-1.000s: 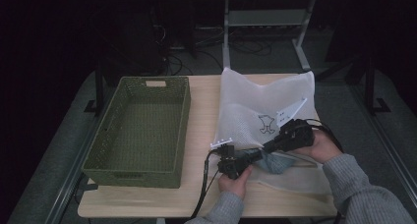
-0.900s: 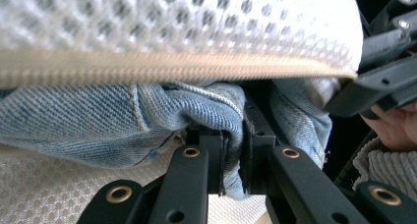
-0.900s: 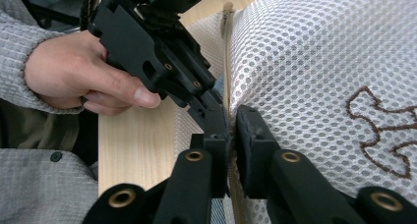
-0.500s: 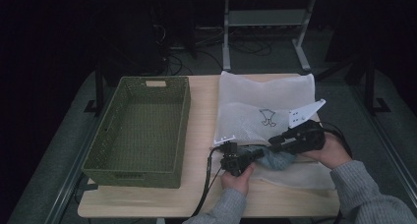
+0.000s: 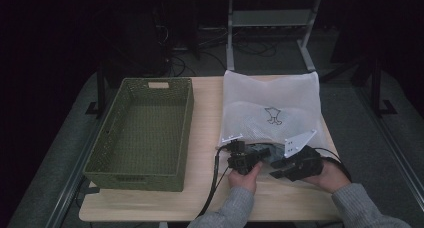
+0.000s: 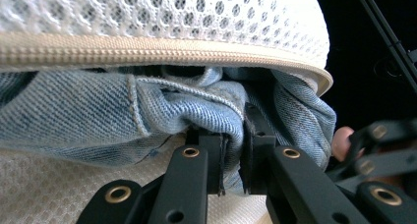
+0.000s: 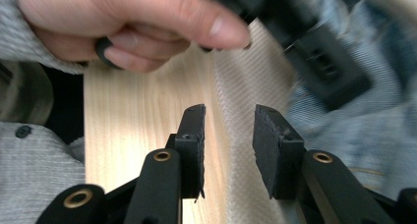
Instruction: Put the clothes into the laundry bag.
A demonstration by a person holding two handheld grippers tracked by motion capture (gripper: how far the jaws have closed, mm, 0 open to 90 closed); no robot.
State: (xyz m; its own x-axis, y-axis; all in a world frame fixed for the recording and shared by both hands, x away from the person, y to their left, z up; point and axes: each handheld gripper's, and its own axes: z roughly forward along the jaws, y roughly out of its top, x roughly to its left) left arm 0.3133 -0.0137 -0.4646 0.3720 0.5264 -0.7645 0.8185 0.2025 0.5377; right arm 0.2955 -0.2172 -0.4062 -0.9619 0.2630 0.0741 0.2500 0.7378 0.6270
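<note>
Currently mid-task: jeans (image 6: 147,116) partly inside the mesh bag (image 5: 272,105), bunched at its zipper (image 6: 147,49) mouth. Left gripper (image 6: 233,160) fingers clamped on a denim fold, directly between the pads. Right gripper (image 7: 228,135) fingers apart, gripping nothing; denim just beyond and to one side of them, bare desk (image 7: 133,126) to the other. Done: bag laid flat, denim grasped at the opening. Left, by judgement: moving the denim fully through the mouth. Basket (image 5: 142,130) empty, well clear of both.
</note>
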